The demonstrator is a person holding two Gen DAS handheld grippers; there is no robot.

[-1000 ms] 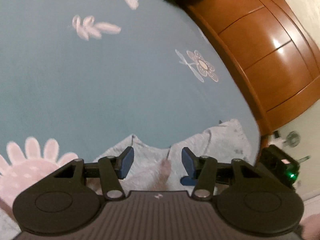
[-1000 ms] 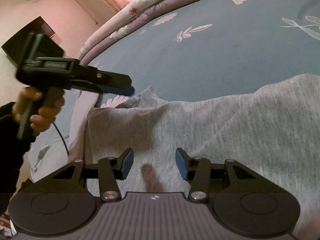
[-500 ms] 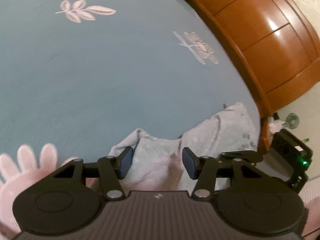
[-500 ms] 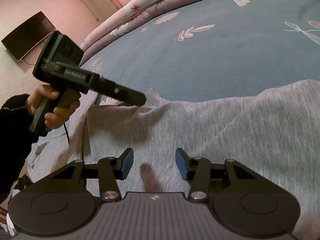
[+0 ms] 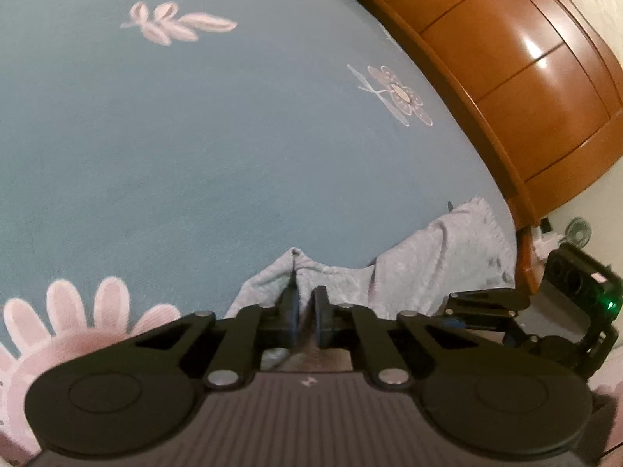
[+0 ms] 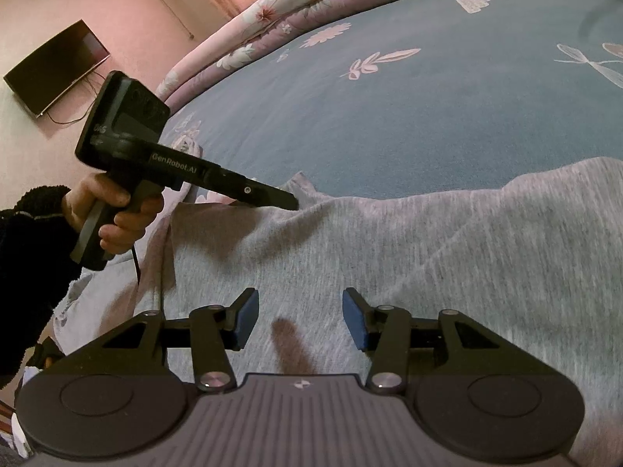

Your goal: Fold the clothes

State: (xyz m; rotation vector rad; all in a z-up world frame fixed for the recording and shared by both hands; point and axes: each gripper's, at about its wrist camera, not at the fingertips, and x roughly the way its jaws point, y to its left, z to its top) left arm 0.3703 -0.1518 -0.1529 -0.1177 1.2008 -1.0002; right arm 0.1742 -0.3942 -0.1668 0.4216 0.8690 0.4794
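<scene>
Near the bed's front edge, toward the corner by the wooden footboard, a grey garment lies spread on the blue floral bedcover.

Left gripper: fingers drawn together on a raised corner of the garment, at a seam that stands up just beyond the tips. A narrow gap shows between the pads, with fabric apparently pinched in it. In the right wrist view, the same gripper reaches in from the bed's side edge, tip touching the peaked cloth. The person's left hand holds its handle.

Right gripper: fingers spread wide, holding nothing, poised above the flat middle of the garment. Contact with the cloth cannot be determined.

Judged status: the fold has not yet begun; only one corner is secured.

Hazards from this state:
- Slippage. The left grip covers only a thin ridge of knit fabric. A quick lift may pull the corner free.
- Uneven fold. With only one corner held, lifting would drag the garment diagonally and bunch it.
- Wrong layer count. The right fingers sit over the flat middle, not an edge. Closing there may catch a tuck of cloth and wrinkle the garment.
- Sliding off. The garment lies near the bed's edge; a sideways pull may carry it over.
</scene>
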